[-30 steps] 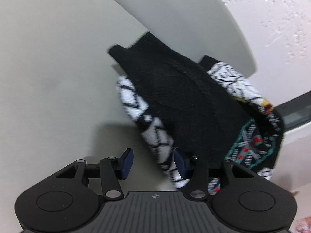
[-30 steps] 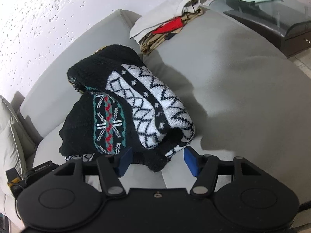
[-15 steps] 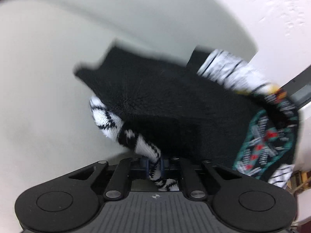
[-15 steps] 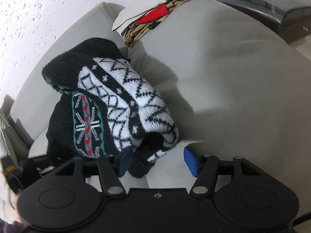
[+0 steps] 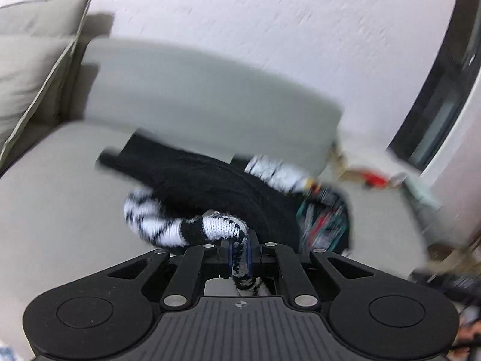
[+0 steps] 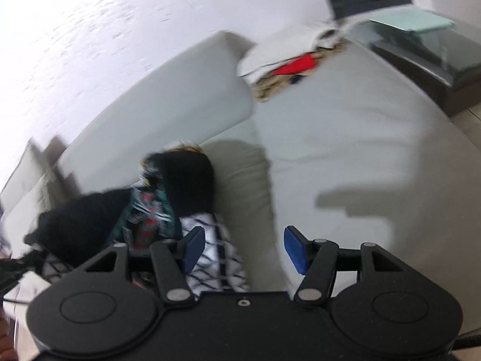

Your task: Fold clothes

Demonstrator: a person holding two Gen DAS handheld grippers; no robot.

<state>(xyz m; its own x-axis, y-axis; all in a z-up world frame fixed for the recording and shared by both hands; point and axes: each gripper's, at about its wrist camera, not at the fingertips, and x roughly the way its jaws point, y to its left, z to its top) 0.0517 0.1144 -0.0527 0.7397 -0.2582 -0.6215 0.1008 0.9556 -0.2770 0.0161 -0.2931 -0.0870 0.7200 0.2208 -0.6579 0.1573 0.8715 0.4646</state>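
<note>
Both views are motion-blurred, so fine detail is unreliable. Left hand-held gripper [image 5: 239,254]: jaws closed tight on a black-and-white knitted edge of the sweater [image 5: 210,189], which passes between the blue pads and continues below them, where the gripper body cuts it off. From the clamp the sweater arches up and away, its bulk bunched over the sofa [image 5: 54,198]; whether that bulk touches the seat cannot be told. Its teal-and-red patterned band is smeared beyond reading. Right hand-held gripper [image 6: 245,248]: jaws spread wide, holding nothing. The white patterned part of the sweater lies just beside its left pad and partly within the gap; contact cannot be confirmed. The sweater's lower portion is hidden behind the gripper body. A pile of other clothes [image 6: 288,69] sits further along the sofa, well apart, its items indistinct. A cushion [image 5: 33,60] is cut off at the left edge.
</note>
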